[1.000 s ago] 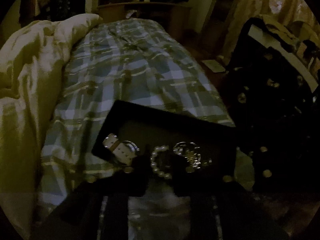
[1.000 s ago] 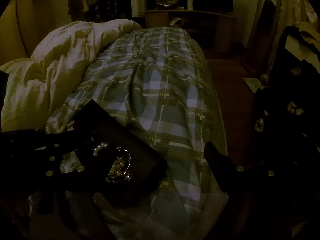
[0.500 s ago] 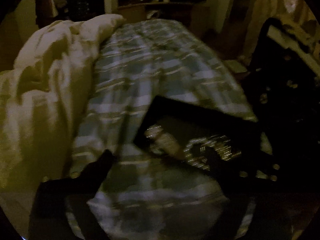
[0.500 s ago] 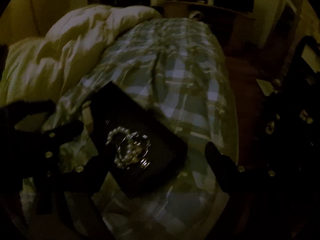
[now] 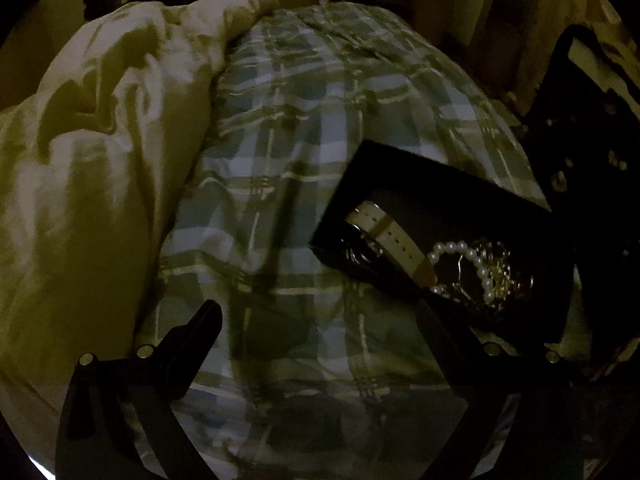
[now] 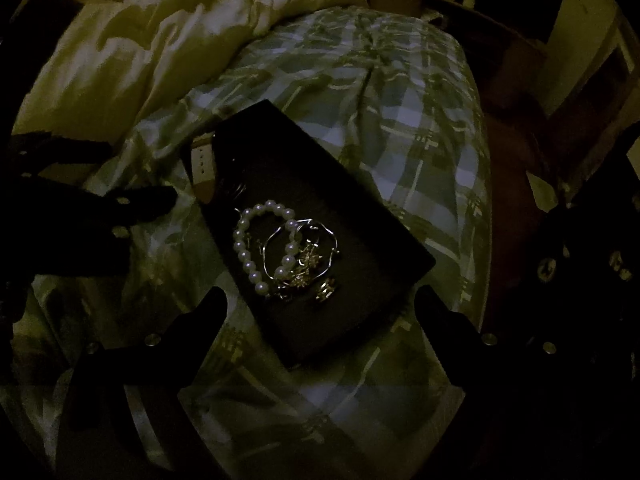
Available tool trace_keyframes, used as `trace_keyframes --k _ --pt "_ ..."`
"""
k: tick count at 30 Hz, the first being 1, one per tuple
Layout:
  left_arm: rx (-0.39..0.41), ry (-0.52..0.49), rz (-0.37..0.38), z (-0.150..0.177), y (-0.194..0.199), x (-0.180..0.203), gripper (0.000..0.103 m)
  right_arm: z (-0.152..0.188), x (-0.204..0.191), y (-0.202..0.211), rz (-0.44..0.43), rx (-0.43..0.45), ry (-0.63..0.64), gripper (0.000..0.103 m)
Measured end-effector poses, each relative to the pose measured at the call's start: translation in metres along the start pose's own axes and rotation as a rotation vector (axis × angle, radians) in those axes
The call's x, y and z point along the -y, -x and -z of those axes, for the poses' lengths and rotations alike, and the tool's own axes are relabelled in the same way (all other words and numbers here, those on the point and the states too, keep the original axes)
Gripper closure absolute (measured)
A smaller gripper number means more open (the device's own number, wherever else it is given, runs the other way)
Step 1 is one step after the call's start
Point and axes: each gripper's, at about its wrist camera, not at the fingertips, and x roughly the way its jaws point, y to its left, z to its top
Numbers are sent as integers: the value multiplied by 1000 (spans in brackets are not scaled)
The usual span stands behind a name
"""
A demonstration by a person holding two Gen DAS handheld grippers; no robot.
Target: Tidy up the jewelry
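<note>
Jewelry (image 6: 280, 254) on black tray (image 6: 360, 216) shows no readable writing; both hand-held grippers (image 5: 320, 312) (image 6: 320, 296) released.

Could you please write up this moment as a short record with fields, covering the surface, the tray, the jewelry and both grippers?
surface: plaid bedsheet, cream duvet bunched beside it
tray: black tray lying flat on the sheet
jewelry: pearl bracelet, thin wire bangle and small gold pieces piled together; watch with white strap at the tray's end
left gripper: jaws wide apart, nothing between them, beside the tray
right gripper: jaws apart, nothing held, above the tray
lighting: very dim
</note>
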Motion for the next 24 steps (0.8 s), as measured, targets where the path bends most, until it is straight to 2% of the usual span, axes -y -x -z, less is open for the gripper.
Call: trace_keyframes --k 5,24 --pt "-9 8 -23 4 -7 0 8 1 -2 -3 14 -12 12 10" --pt "-10 11 -26 5 -9 0 7 3 -11 -8 27 -38 47 10"
